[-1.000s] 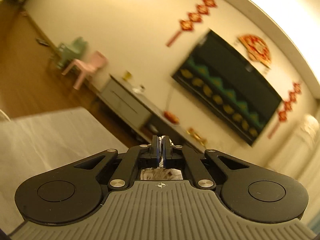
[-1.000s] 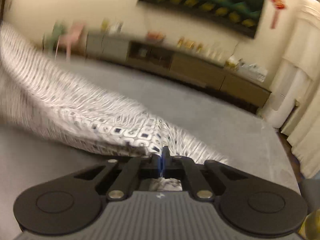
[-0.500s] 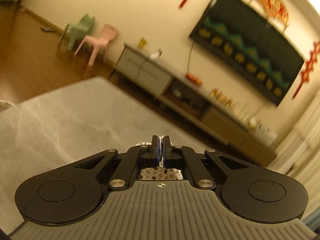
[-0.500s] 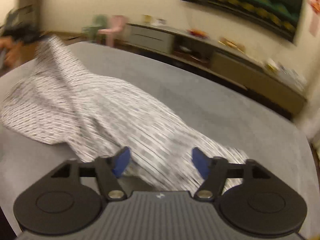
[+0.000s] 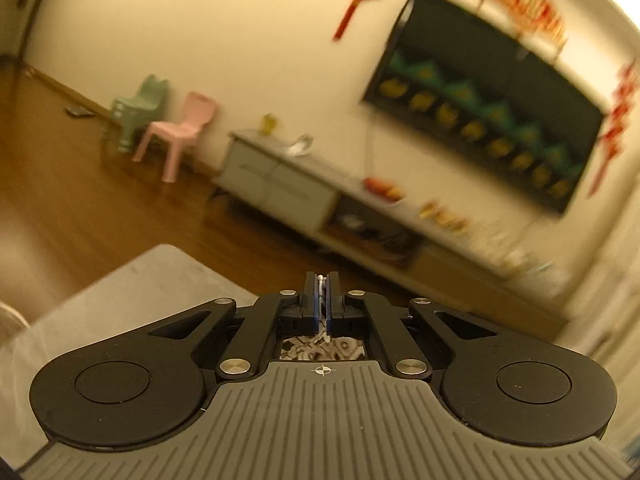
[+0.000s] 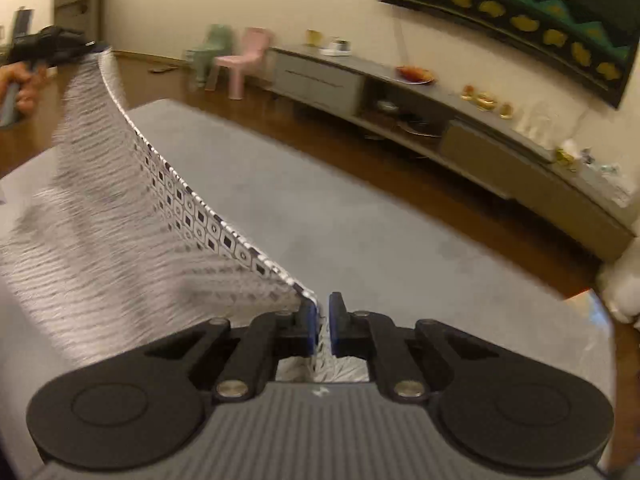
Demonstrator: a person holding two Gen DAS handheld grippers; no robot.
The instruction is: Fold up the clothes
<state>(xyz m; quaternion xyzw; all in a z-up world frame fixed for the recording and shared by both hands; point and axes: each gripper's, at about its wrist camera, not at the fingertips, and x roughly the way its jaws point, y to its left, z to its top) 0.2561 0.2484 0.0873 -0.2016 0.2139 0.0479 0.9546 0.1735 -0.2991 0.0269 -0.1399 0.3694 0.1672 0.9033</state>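
Note:
A white garment with a dark square-and-circle pattern [image 6: 120, 232] hangs stretched in the air over a grey surface [image 6: 320, 216]. My right gripper [image 6: 323, 320] is shut on its near corner. My left gripper [image 5: 321, 300] is shut on another corner; only a bit of patterned cloth [image 5: 320, 348] shows under its fingers. In the right wrist view the left gripper [image 6: 86, 46] is at the far upper left, held by a hand, with the cloth's top edge running taut from it down to my right gripper.
A long low TV cabinet [image 6: 420, 120] runs along the far wall under a dark screen [image 5: 488, 96]. A pink chair [image 5: 180, 132] and a green chair [image 5: 138, 108] stand on the wooden floor [image 5: 80, 200] to the left.
My right gripper, open half a second ago, has shut on the garment's corner. The garment has been lifted and pulled taut between both grippers. The left gripper stayed shut and tilted upward.

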